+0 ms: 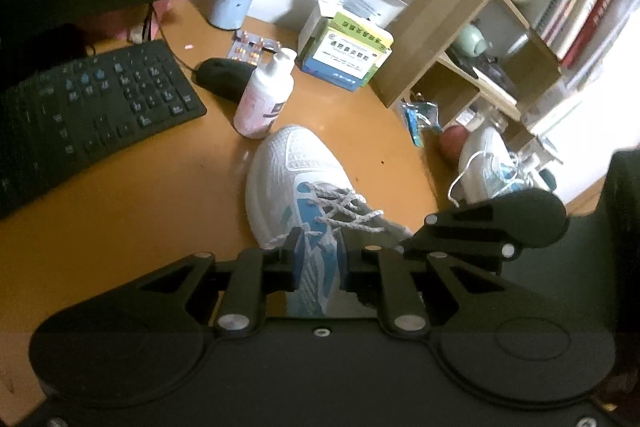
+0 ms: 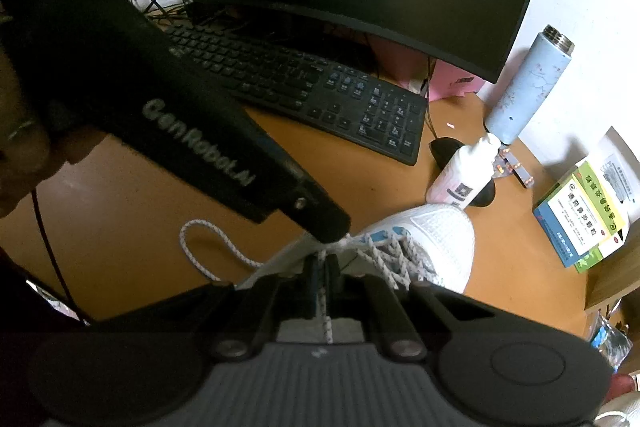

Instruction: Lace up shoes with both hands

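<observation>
Left wrist: bare desk (image 1: 120,195) beside shoe (image 1: 288,171), apparently unobstructed.

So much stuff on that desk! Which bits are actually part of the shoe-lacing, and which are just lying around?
In use:
- white and blue shoe
- its speckled lace, pinched in the right claw
- left claw, over the shoe

Lying about:
- keyboard
- mouse
- lotion bottle
- blue flask
- medicine boxes
- pill strips
- second shoe
</observation>
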Available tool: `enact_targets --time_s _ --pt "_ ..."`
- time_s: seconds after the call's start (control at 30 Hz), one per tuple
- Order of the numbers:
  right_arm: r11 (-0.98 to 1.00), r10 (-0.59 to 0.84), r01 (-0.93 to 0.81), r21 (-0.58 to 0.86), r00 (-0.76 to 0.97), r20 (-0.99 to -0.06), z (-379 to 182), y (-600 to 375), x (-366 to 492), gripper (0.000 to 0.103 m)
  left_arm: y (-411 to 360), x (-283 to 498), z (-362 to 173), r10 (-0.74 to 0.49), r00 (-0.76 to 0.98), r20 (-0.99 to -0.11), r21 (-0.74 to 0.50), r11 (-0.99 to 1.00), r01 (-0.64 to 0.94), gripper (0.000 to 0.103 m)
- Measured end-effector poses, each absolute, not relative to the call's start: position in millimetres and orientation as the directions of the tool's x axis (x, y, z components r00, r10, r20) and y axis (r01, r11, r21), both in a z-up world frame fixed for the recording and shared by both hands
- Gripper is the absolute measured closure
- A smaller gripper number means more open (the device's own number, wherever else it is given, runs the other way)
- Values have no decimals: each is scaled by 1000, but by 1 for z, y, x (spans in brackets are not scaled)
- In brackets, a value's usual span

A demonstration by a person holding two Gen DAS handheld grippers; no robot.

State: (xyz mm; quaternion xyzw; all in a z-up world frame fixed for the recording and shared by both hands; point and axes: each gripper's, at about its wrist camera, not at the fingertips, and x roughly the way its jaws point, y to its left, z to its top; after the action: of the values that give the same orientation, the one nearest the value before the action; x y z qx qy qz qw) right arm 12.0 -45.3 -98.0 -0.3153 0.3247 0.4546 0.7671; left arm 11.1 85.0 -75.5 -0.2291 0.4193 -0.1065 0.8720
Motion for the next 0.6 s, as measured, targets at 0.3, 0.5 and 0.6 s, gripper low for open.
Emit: enact_targets --time_s 0.3,0.5,0.6 --pt "384 492 -904 -188 372 -787 -97 -46 14 99 104 8 -86 -412 627 -661 -609 783 -127 90" --pt "389 493 -902 -189 377 -784 -98 -46 14 99 104 10 -93 -443 639 -629 -650 750 -119 99" --pt "397 491 -898 -189 382 -783 -98 -47 13 99 107 9 -95 -457 645 -613 -674 729 -124 102"
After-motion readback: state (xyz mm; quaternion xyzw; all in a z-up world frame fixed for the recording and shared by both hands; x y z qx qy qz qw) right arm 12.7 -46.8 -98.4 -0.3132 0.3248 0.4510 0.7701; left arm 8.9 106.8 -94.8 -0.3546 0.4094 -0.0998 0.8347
